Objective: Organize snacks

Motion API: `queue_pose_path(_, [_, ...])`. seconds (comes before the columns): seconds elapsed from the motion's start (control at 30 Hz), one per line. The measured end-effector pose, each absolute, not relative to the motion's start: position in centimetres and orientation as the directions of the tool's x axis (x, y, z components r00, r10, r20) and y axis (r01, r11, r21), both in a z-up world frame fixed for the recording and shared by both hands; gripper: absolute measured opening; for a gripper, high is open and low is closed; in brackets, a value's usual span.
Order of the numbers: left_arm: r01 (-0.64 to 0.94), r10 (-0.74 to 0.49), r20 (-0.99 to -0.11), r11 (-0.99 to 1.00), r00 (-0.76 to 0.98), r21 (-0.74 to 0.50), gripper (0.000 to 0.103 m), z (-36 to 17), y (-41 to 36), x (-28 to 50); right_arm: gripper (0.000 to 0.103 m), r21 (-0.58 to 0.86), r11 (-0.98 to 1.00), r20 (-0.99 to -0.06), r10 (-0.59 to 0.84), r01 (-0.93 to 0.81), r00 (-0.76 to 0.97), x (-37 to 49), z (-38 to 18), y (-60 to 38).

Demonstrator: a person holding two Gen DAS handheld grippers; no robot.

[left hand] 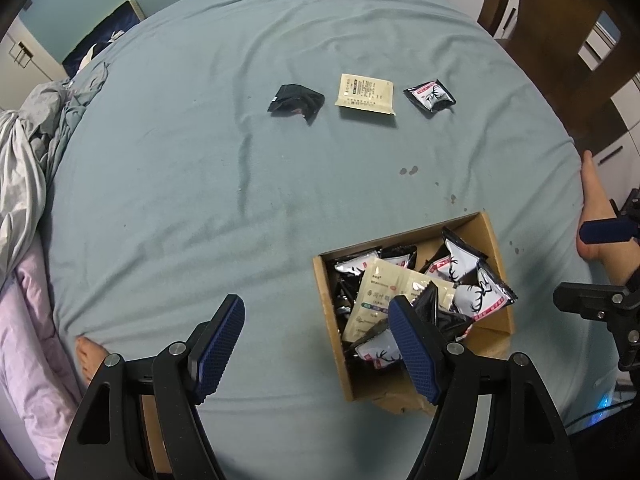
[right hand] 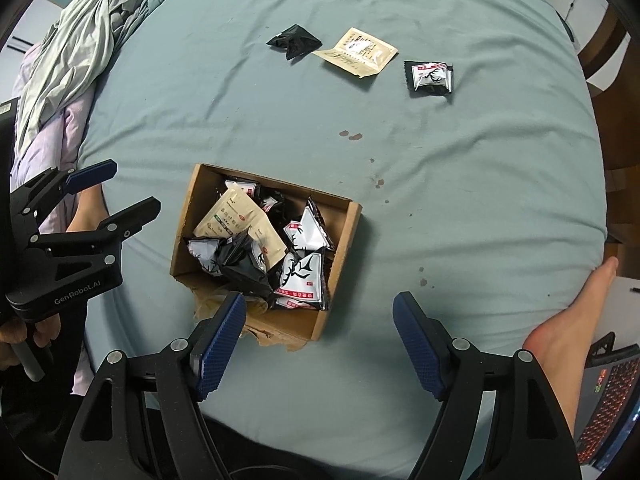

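Black left tool [right hand: 114, 190] housing reads "GenRobot.AI".

Snack packets, boxed and loose

A cardboard box [right hand: 344, 236] holds jumbled packets; beyond it lie a black packet [right hand: 294, 42], beige sachet [right hand: 360, 52] and deer-print packet [right hand: 430, 76] in a row.

a blue-grey bedsheet [left hand: 200, 184] covers the surface, creased and marked with a few dark spots [right hand: 351, 135]. crumpled grey bedding [right hand: 80, 40] is bunched at its far left edge, beside a pale pink quilt [left hand: 24, 340]. a brown wooden chair [left hand: 568, 52] stands at the far right. a bare foot [right hand: 572, 320] rests on the sheet's edge, near a keyboard [right hand: 608, 412] (red backlit keys).
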State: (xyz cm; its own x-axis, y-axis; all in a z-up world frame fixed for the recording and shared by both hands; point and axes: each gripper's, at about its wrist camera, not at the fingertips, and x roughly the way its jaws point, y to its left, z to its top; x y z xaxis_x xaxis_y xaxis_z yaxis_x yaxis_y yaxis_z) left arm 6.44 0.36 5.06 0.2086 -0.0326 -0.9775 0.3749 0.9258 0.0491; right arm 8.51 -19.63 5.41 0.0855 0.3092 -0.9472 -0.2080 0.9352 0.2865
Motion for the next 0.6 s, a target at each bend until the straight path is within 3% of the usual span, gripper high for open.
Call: queue_pose_path(0.6, [0.385, -0.027, -0.980, 0.922, 0.196, 0.052, 0.075, 4.50, -0.06, 6.33, 0.075, 0.291, 0.936, -0.948, 0.310, -0.197, 0.071, 8.82, 4.87, -19.66])
